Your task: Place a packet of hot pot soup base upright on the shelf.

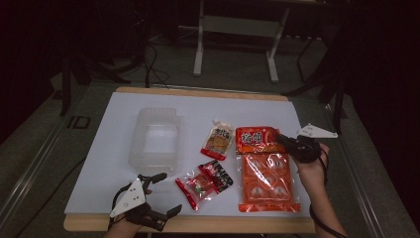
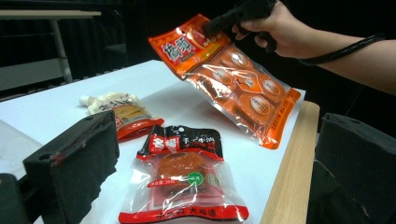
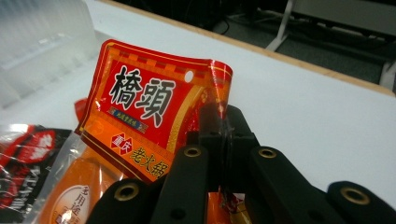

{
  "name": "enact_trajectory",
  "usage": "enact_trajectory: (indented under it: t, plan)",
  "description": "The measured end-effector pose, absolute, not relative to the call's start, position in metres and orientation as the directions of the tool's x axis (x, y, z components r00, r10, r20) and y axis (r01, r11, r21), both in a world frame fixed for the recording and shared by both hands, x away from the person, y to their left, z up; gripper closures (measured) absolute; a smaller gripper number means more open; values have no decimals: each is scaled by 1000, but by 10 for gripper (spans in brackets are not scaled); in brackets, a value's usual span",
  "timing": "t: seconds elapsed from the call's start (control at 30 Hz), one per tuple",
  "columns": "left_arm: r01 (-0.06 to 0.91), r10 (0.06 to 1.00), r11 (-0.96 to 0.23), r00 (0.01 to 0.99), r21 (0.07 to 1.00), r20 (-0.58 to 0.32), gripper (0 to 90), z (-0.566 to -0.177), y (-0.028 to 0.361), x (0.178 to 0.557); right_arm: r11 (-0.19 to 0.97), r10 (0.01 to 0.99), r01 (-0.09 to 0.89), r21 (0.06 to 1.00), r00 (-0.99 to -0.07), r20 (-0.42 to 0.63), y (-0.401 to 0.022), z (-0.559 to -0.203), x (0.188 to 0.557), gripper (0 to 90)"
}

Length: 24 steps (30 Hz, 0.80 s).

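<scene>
The right gripper [image 1: 283,140] has its fingers closed on the red top edge of the large orange packet [image 2: 233,79], which hangs lifted and tilted above the bench [image 1: 114,148]. Nearer the front edge, the left gripper [image 1: 163,193] rests with fingers spread and empty.

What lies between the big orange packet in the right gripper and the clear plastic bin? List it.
The right gripper is shut on the orange packet, lifting its top edge. Between it and the clear bin lie the pale-topped pouch and the two red-and-black packets. Carried above them, the way looks open.
</scene>
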<state>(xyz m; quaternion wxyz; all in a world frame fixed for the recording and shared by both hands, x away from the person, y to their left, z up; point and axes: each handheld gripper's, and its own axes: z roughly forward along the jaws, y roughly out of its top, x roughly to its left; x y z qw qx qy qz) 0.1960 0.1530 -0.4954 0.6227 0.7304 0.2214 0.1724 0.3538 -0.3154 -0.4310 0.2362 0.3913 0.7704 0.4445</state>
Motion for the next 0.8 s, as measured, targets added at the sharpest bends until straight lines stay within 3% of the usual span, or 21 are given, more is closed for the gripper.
enact_trajectory:
  t: [0.8]
  plan:
    - [103, 535, -129, 844, 986, -18, 0, -495, 151, 196, 294, 737, 194, 936, -670, -92, -303, -375, 273, 889]
